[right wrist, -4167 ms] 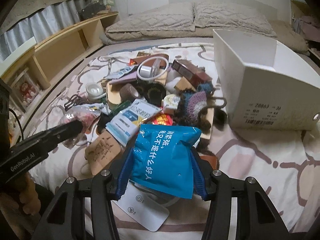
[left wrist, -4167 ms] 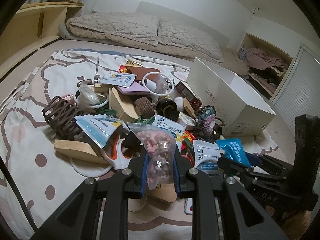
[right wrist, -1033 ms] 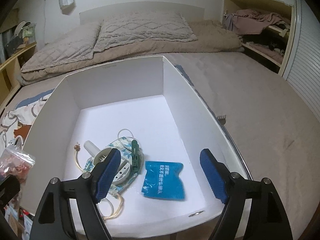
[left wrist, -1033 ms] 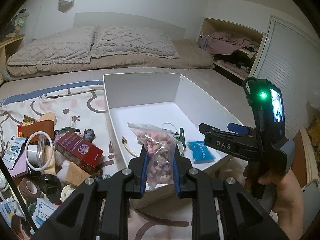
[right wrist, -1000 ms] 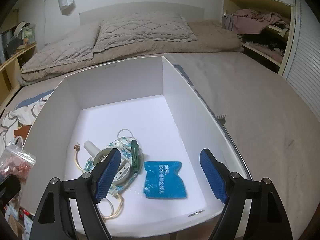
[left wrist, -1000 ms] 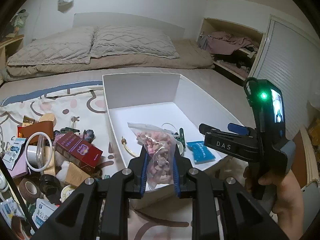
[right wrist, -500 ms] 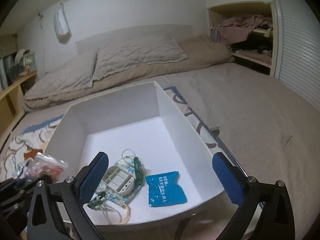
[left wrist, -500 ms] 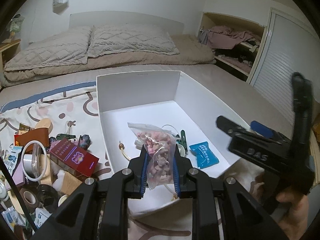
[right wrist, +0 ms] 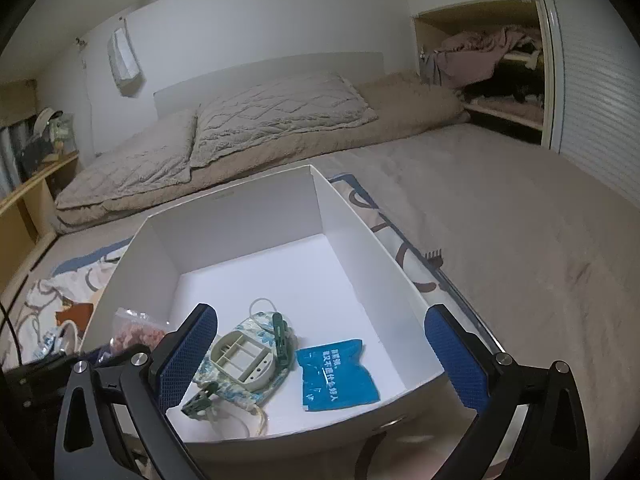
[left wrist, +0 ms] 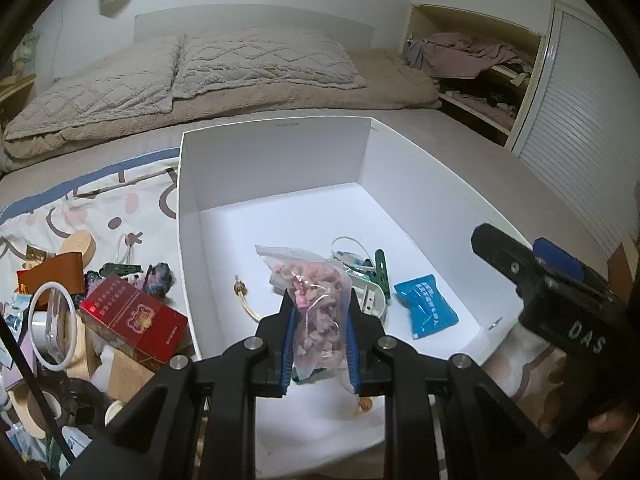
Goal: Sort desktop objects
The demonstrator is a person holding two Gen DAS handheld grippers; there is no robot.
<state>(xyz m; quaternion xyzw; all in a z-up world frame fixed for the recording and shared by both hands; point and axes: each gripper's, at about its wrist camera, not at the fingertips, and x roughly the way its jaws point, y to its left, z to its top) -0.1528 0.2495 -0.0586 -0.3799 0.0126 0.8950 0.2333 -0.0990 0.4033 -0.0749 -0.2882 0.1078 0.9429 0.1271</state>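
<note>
My left gripper is shut on a clear bag of pink bits, which hangs over the near part of the white box. In the right wrist view the same bag shows at the box's left wall. My right gripper stands wide open and empty above the near edge of the white box. A blue packet lies flat on the box floor, apart from both pads. Beside it rest a floral pouch with a beige frame and a green clip.
Left of the box lies a pile on the patterned sheet: a red carton, a white ring, a brown wallet. Pillows line the far side. A hand holds the right gripper at lower right.
My left gripper has carried the bag further over the box. The right gripper's jaws have spread wider and it has pulled back and tipped up, with the blue packet left on the box floor.
</note>
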